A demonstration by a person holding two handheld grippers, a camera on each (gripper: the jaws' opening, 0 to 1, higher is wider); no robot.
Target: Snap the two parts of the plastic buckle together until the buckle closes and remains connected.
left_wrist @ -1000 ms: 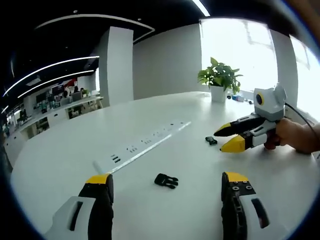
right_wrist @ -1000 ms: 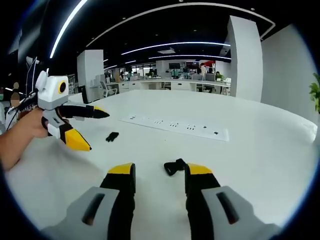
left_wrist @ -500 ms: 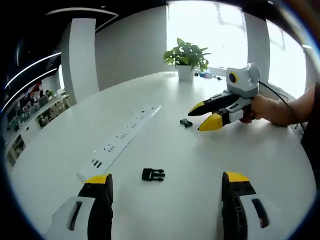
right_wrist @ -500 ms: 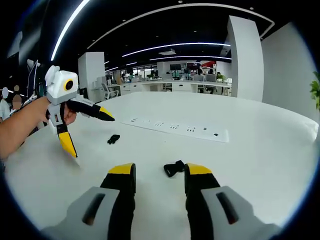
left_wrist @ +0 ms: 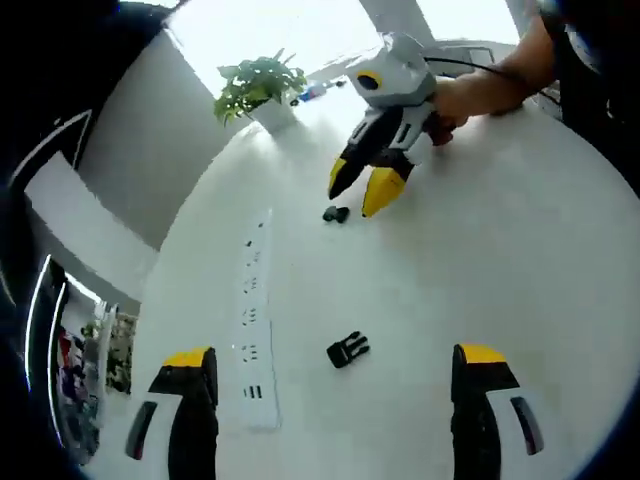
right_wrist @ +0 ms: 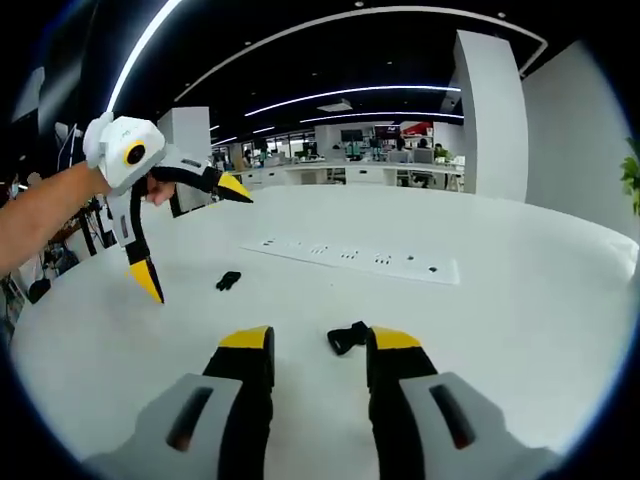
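A white table (left_wrist: 520, 260) carries two separate black buckle halves. The larger buckle half (left_wrist: 347, 350) lies near the power strip (left_wrist: 252, 320), ahead of the left hand-held gripper (left_wrist: 335, 385), whose jaws are spread wide. The smaller buckle half (right_wrist: 343, 337) lies just beyond the right hand-held gripper (right_wrist: 318, 345), its jaws slightly apart and holding nothing. A potted plant (left_wrist: 258, 88) stands at the far table edge.
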